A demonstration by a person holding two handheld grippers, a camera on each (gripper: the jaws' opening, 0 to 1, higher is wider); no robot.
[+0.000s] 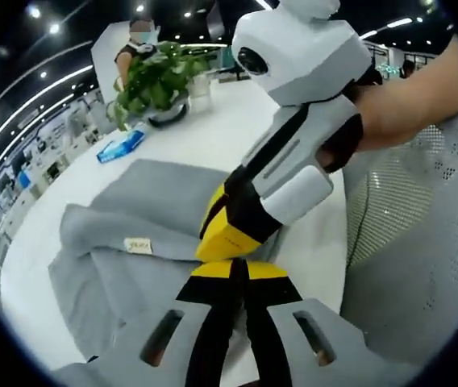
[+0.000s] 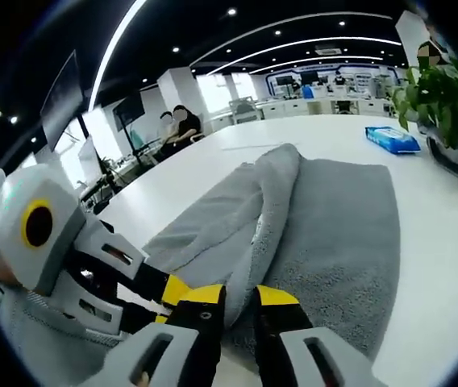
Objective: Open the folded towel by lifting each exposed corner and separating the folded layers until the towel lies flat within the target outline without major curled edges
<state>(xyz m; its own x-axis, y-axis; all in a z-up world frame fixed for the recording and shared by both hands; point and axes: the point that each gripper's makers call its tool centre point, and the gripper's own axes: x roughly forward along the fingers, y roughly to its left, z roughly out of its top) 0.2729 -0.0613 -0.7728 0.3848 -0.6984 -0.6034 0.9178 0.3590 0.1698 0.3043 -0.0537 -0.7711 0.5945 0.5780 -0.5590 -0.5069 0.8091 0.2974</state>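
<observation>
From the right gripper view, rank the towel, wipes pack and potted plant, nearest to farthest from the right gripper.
1. Grey towel, directly ahead of the right gripper.
2. Blue wipes pack, far upper right on the table.
3. Potted plant, right edge, about as far; too close to call.

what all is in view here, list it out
towel: 1, grey, partly folded on the table, small white label on one layer
table: 1, white, under the towel
plant: 1, green, potted, at the table's far side
packet: 1, blue, flat on the table near the plant
chair: 1, white mesh, beside the table in the left gripper view
people: 2 seated in the background of the right gripper view, another behind the plant
left gripper: 1, grey, black and yellow, at the towel's near edge
right gripper: 1, same colours, beside the left one
hand: 1, holding the right gripper
</observation>
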